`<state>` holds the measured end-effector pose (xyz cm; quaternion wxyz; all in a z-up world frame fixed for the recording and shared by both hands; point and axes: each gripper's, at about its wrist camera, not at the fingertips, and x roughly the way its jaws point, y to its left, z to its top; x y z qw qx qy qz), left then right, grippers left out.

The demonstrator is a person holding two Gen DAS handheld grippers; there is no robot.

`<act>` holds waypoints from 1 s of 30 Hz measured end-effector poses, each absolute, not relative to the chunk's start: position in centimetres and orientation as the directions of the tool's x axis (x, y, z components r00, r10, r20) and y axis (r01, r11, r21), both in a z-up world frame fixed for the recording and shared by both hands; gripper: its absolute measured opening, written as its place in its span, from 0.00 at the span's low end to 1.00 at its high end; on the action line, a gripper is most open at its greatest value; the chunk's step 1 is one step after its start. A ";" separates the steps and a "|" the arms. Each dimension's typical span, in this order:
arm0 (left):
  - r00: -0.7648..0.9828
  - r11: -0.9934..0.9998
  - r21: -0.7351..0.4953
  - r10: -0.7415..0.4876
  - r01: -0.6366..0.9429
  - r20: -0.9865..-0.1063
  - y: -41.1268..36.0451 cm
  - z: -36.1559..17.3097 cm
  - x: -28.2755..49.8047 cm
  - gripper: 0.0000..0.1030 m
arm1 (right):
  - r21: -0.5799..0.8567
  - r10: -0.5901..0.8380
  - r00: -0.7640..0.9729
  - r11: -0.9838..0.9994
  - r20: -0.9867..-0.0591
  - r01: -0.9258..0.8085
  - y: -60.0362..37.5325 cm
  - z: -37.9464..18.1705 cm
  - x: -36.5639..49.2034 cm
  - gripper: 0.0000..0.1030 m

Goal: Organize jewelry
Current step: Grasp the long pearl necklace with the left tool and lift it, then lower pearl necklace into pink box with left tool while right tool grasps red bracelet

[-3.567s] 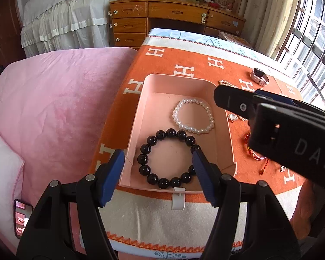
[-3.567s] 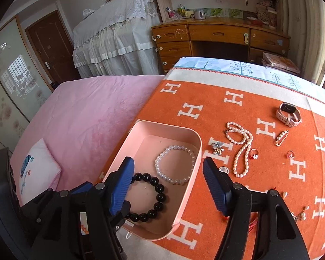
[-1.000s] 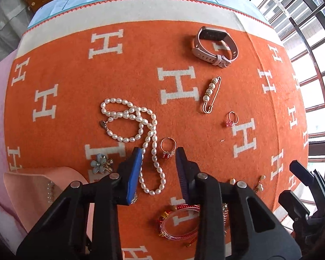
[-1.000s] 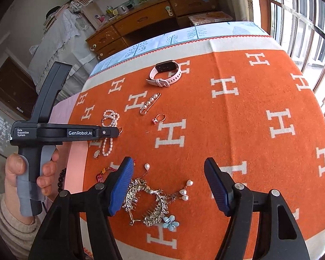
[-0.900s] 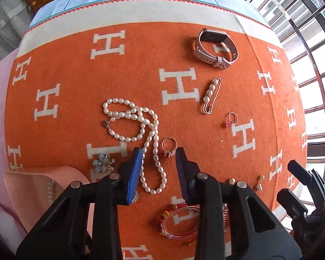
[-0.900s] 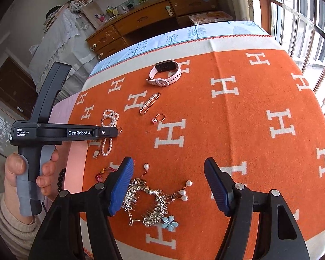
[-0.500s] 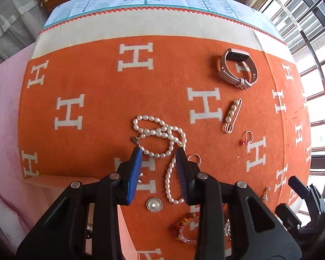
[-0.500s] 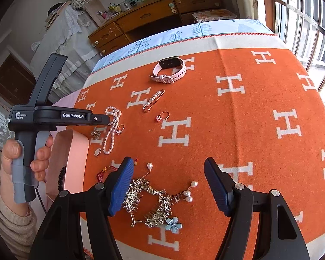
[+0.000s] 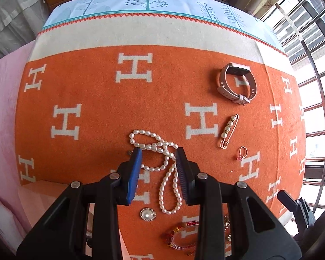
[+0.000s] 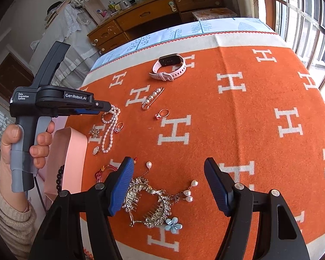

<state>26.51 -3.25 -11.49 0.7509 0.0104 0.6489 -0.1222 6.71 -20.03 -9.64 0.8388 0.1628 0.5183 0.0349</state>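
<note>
A long pearl necklace (image 9: pixel 165 181) (image 10: pixel 109 131) lies coiled on the orange blanket (image 9: pixel 97 99). My left gripper (image 9: pixel 158 151) (image 10: pixel 109 108) points down over its upper coil. Its blue pads (image 9: pixel 134 169) stand a narrow gap apart, with pearl strands between them, and do not press on the pearls. The pink box (image 10: pixel 74 149) (image 9: pixel 41 197) sits at the blanket's left edge with a black bead bracelet (image 10: pixel 59 179) inside. My right gripper (image 10: pixel 168 164) is open wide above a silver hair comb (image 10: pixel 150 205) with pearl drops.
Loose on the blanket are a pink smartwatch (image 9: pixel 236 84) (image 10: pixel 169 67), a pearl pin (image 9: pixel 228 131) (image 10: pixel 152 100), a red-stone ring (image 9: pixel 241 152) (image 10: pixel 162 113), a round pearl brooch (image 9: pixel 148 214), a red bangle (image 9: pixel 182 236) and a blue flower (image 10: pixel 173 224). A hand (image 10: pixel 13 143) holds the left gripper.
The left gripper has travelled along the necklace from its lower loop to its upper coil, with its gap unchanged. The right gripper has stayed over the hair comb.
</note>
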 end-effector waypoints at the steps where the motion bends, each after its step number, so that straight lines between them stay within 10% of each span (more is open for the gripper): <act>1: 0.122 0.969 -0.150 -0.176 0.196 -0.977 -3.5 -11.6 26.5 0.28 | 0.309 0.228 0.459 0.945 -0.859 0.109 -20.0 -9.7 6.7 0.67; 18: 0.117 0.980 -0.122 -0.141 0.154 -0.983 -6.4 -13.7 26.8 0.28 | 0.330 0.248 0.451 0.937 -0.857 0.113 -20.6 -10.7 6.7 0.67; 20: 0.146 0.983 -0.102 -0.125 0.155 -0.981 -7.0 -13.9 26.9 0.06 | 0.333 0.249 0.449 0.936 -0.858 0.116 -20.7 -10.9 6.7 0.67; 30: 0.260 0.981 -0.162 -0.183 0.102 -0.948 -4.3 -10.9 25.5 0.06 | 0.345 0.268 0.451 0.934 -0.851 0.096 -20.4 -10.8 6.3 0.67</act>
